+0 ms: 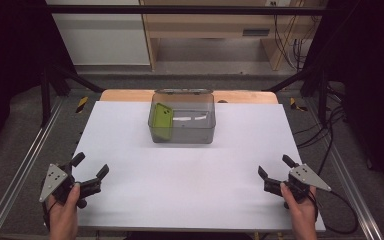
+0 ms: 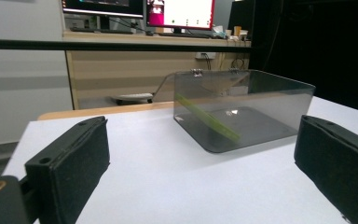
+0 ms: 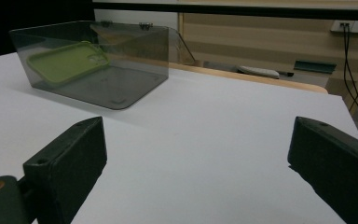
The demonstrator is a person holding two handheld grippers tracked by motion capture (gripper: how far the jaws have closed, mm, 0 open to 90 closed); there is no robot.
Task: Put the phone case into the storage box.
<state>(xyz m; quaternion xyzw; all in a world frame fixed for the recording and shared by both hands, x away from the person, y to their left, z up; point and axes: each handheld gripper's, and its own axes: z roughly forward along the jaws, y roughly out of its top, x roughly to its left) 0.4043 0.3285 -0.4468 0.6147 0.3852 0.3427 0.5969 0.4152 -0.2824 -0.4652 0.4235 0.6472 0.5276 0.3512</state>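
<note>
A clear smoky-grey plastic box (image 1: 182,120) sat open-topped at the far middle of the table, its hinged lid thrown back behind it. Inside, a lime-green phone case (image 1: 161,122) leaned tilted against the box's left wall, its lower edge on the floor.

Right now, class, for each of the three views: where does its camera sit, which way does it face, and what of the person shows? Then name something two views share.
High view: above the person's side, looking forward and down on the white table; both hands, left gripper and right gripper show.
Left gripper view: low at the table's left, facing the clear box; its own open jaws show.
Right gripper view: low at the right, facing the box; its own open jaws show.
Shared: both gripper views show the green phone case leaning inside the box.
</note>
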